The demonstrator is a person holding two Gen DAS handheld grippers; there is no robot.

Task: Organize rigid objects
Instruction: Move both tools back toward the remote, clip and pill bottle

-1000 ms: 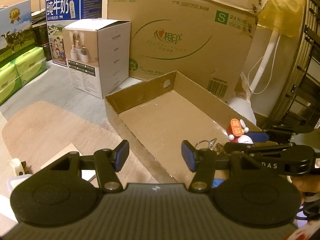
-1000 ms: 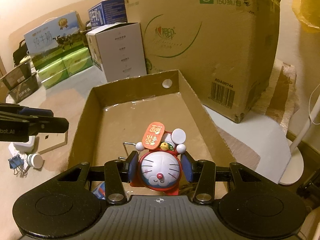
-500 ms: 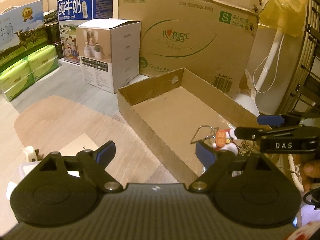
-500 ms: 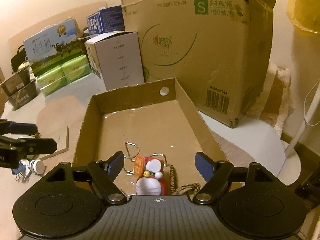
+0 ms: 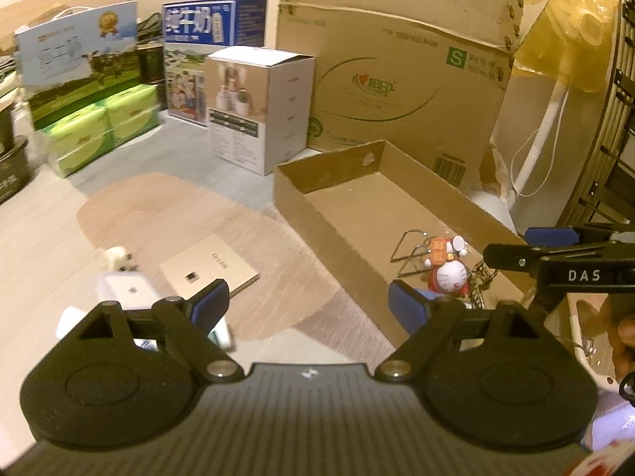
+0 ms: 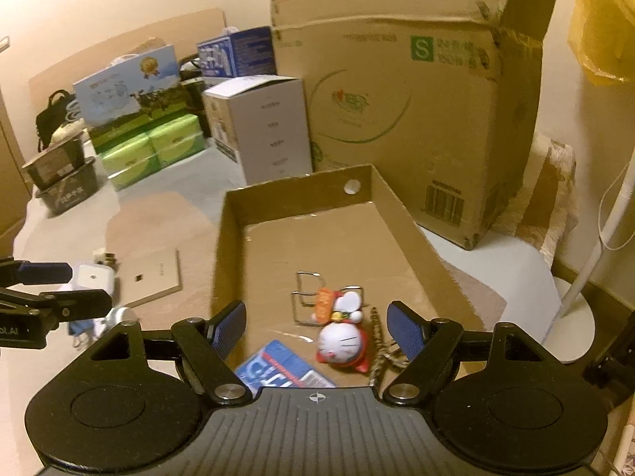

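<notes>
A shallow cardboard tray (image 6: 401, 214) (image 5: 341, 246) lies on the floor. A red and white cat figure (image 6: 343, 341) (image 5: 446, 273) lies on its side in the tray's near end, beside a wire clip (image 6: 307, 293), a chain (image 6: 377, 353) and a blue packet (image 6: 278, 369). My right gripper (image 6: 317, 327) is open and empty, just above and short of the figure. My left gripper (image 5: 307, 305) is open and empty over the floor left of the tray. A white charger (image 5: 127, 291) (image 6: 93, 277) and a beige wall plate (image 5: 208, 267) (image 6: 152, 277) lie on the floor by it.
A large cardboard carton (image 6: 397, 99) stands behind the tray. A white box (image 5: 262, 107), blue milk boxes (image 5: 214, 63) and green tissue packs (image 5: 103, 127) stand at the back left. A white fan stand (image 6: 571, 317) is at the right.
My right gripper opened and let go of the cat figure, which now lies in the tray, then drew back. My left gripper opened wide and moved left toward the charger and wall plate.
</notes>
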